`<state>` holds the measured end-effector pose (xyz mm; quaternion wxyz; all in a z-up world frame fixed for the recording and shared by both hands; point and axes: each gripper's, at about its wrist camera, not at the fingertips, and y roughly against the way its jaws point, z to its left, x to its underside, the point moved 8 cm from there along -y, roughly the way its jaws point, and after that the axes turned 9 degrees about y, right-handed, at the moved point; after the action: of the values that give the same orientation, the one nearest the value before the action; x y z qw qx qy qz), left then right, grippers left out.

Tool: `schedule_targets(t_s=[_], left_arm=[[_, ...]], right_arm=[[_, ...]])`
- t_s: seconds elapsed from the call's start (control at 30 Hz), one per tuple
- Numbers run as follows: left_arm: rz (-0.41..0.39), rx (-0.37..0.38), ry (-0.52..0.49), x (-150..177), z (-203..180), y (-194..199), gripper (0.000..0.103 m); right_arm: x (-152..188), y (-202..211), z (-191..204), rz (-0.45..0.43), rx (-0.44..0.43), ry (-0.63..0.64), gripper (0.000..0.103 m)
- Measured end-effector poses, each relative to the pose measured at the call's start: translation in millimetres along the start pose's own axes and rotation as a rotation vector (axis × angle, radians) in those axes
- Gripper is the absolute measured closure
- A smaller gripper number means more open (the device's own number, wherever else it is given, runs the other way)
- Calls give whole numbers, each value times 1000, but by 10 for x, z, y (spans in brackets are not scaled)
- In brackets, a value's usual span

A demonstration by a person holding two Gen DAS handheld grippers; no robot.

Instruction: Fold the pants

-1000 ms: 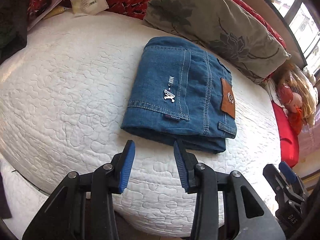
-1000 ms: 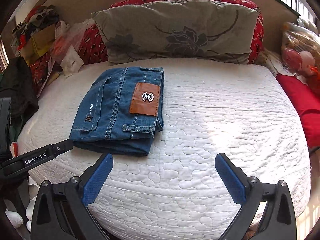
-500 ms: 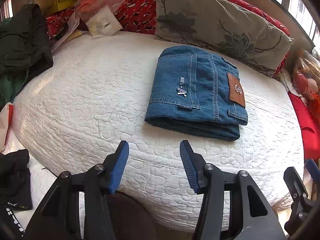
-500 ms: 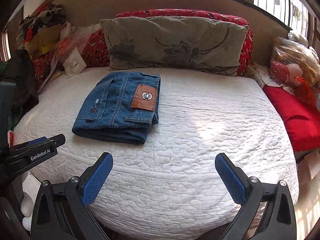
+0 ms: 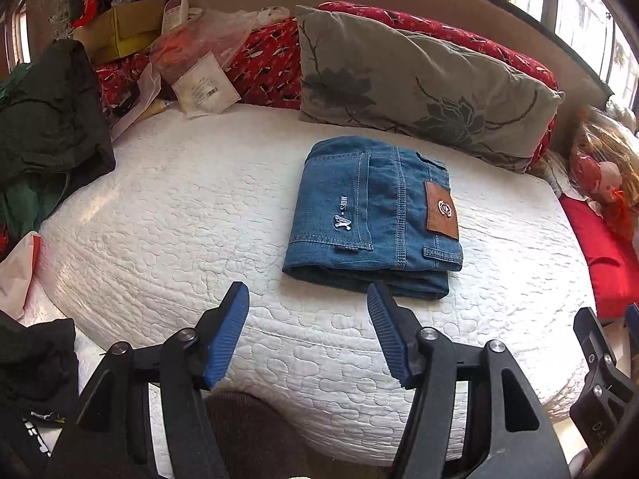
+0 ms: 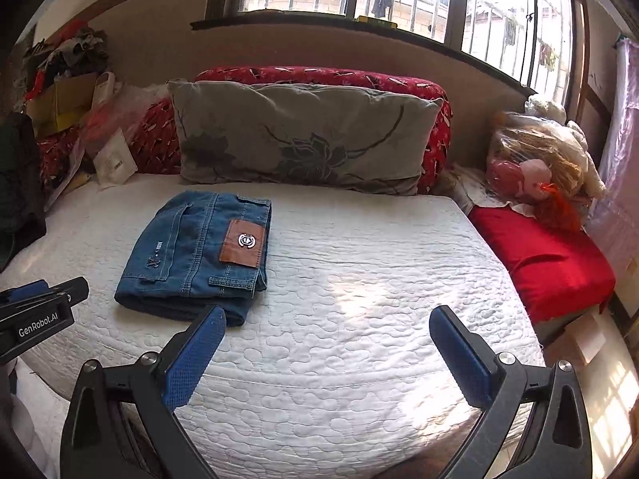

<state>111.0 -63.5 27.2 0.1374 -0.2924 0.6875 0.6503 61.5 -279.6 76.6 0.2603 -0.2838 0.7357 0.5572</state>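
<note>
Blue jeans (image 5: 371,219) lie folded into a compact rectangle on the white quilted mattress (image 5: 199,219), a brown leather patch on top. In the right wrist view the same jeans (image 6: 195,255) sit left of centre. My left gripper (image 5: 307,303) hovers in front of the jeans' near edge, apart from them; its jaws are opening and nothing is between them. My right gripper (image 6: 327,327) stands wide open over bare mattress (image 6: 379,299) to the right of the jeans, holding nothing. The left gripper's black body shows at the left edge of the right wrist view.
A grey flowered pillow (image 6: 303,135) leans on a red cushion (image 6: 319,76) behind the jeans. Clutter, bags and a cardboard box (image 5: 120,28) pile at the far left, dark clothes (image 5: 44,119) beside them. A red sheet (image 6: 539,255) and a doll (image 6: 531,175) lie right.
Both grippers have pulled back and risen, so the jeans look smaller and farther, and more of the room shows. The left gripper's jaws have spread wider. The jeans have not moved.
</note>
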Motion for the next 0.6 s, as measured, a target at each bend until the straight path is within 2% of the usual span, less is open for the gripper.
schedule_targets(t_s=[0.07,0.2,0.4,0.53,0.6], left_arm=[[-19,-16,-19,-10,-28,32,42],[14,-85,-54,26,-50,-12,42],[97,8,-88,111,-226,-139,42],[96,15,-109,124,-298,-141,42],[72,7,-116,109,-307,-95,42]], right_arm=[[-14,18,27,-4,-23,-1,0],[-1,9,45,-2,-24,-4,0],[61,-75,-1,24,-20,-12,0],[102,-105,-45,38,-24,-32,0],[114,-113,-69,40,-23,-40,0]])
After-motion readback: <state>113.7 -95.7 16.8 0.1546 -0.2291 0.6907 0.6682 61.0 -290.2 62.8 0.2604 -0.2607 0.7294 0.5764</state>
